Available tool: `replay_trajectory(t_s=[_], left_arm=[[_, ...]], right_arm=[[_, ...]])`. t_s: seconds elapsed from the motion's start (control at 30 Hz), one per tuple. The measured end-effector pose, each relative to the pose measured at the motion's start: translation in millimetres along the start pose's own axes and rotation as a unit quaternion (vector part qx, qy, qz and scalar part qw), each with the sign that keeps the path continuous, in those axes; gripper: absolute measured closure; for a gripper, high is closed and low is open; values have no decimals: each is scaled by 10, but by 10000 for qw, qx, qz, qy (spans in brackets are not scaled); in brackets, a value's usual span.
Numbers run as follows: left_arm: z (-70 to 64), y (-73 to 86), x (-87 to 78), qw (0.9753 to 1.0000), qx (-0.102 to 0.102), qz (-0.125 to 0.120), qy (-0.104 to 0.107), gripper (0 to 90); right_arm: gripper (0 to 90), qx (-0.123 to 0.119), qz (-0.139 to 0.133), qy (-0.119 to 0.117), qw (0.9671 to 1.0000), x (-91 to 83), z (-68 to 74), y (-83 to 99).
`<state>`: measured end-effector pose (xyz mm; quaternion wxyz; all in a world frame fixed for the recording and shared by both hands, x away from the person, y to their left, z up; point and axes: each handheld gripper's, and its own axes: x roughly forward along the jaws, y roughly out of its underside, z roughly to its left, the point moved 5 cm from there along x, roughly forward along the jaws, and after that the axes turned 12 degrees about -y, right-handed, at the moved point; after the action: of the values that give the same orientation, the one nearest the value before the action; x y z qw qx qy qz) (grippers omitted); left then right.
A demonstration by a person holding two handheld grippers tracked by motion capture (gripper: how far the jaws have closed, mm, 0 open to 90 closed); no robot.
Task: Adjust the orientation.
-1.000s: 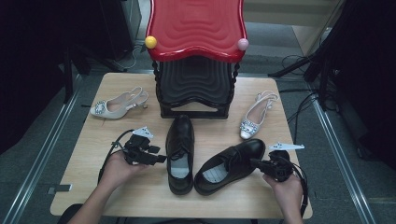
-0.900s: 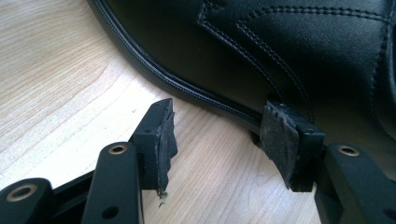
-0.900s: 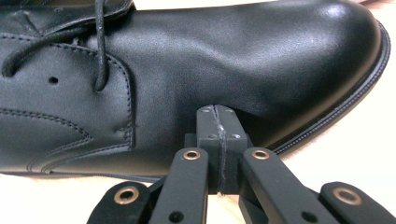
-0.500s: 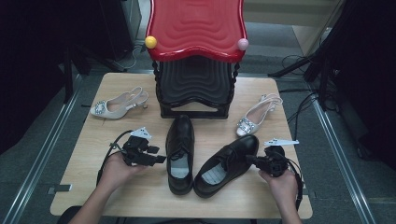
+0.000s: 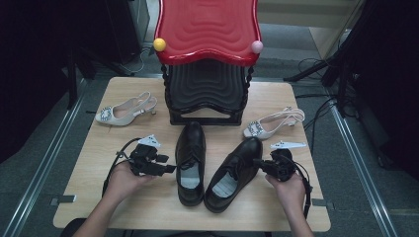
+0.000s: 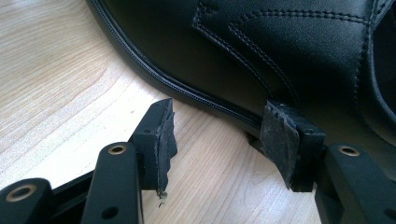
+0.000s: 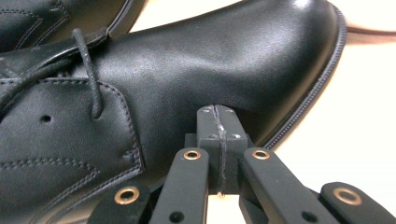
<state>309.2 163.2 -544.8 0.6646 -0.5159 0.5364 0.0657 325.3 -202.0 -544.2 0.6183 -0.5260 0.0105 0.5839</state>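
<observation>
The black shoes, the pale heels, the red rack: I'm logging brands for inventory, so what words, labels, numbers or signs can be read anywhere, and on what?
None can be read.
Insoles of the two black shoes, left black shoe and right black shoe: pale patches, any print too small to tell.
Pale heels: sparkly buckles, no lettering.
Red rack: plain.
Left claw and right claw: unmarked.

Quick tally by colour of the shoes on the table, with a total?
Black leather lace-up shoes: 2, the upright one by the left gripper and the angled one by the right gripper.
Pale slingback heels with jewelled buckles: 2, left and right.
Total: 4 shoes.
</observation>
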Motion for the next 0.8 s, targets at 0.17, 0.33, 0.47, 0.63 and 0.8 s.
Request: replay_trajectory(t_s=[0.17, 0.33, 0.47, 0.63, 0.8], left_arm=[[-3, -1, -6, 10000, 8, -21, 0, 447], [2, 0, -15, 10000, 44, -25, 14, 447], [5, -2, -24, 10000, 48, -44, 15, 447], [3, -3, -37, 10000, 33, -75, 19, 447], [1, -2, -37, 10000, 16, -81, 18, 447]], right_arm=[[900, -84, 7, 46, 10000, 109, 48, -89], [900, -91, -89, 15, 9999, 59, 65, -102], [900, -148, -120, -100, 9998, -50, 164, -14], [900, -212, 89, -168, 9996, -89, 274, 123], [900, -252, 349, -233, 9988, -19, 360, 218]])
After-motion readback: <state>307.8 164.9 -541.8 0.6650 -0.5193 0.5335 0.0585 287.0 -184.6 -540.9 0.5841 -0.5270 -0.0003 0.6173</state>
